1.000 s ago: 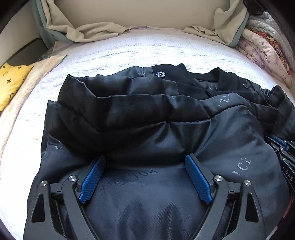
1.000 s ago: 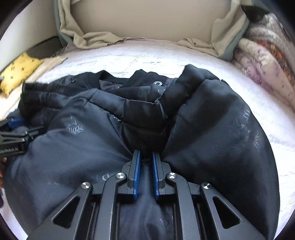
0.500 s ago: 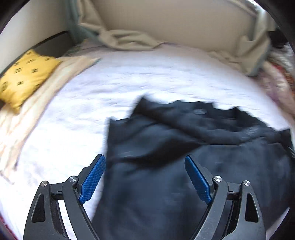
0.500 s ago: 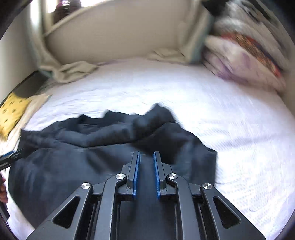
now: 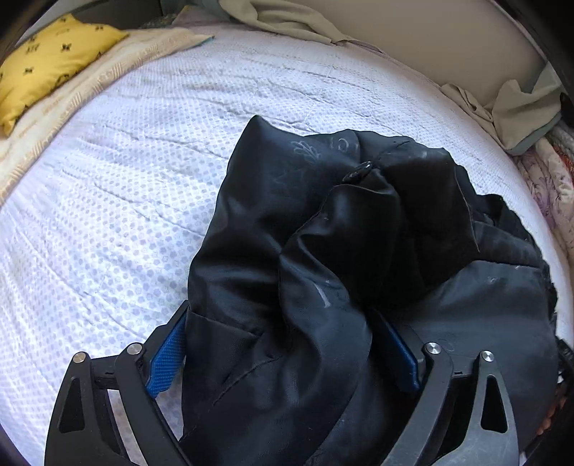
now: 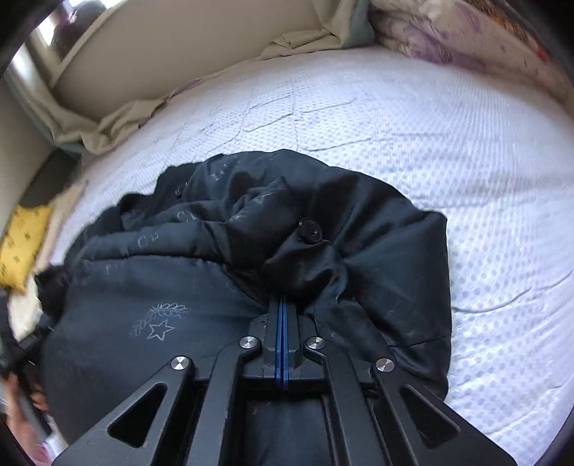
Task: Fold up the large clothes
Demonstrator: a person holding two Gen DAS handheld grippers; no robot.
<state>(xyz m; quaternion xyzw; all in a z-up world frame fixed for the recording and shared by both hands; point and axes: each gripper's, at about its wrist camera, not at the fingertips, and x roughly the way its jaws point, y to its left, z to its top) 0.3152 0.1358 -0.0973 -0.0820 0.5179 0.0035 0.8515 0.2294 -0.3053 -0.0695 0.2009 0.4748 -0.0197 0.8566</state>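
Note:
A large black padded jacket [image 5: 323, 251] lies bunched on the white bedspread [image 5: 125, 179]. My left gripper [image 5: 283, 344] is open, its blue pads wide apart, with a thick fold of the jacket lying between the fingers. In the right wrist view the jacket [image 6: 215, 286] shows a printed star and a black button. My right gripper [image 6: 281, 312] is shut on a fold of the jacket just below the button. The left gripper shows at the left edge of that view [image 6: 21, 347], blurred.
A yellow cushion [image 5: 50, 61] lies on a cream blanket [image 5: 107, 57] at the far left. Beige sheets [image 5: 287, 21] are heaped along the headboard. Patterned bedding [image 6: 448, 32] is piled at the far right. White bedspread [image 6: 466, 161] surrounds the jacket.
Both grippers swung up over the bed and came back down on the jacket. The jacket is more bunched now. The right gripper's jaws have closed tighter; the left stayed open.

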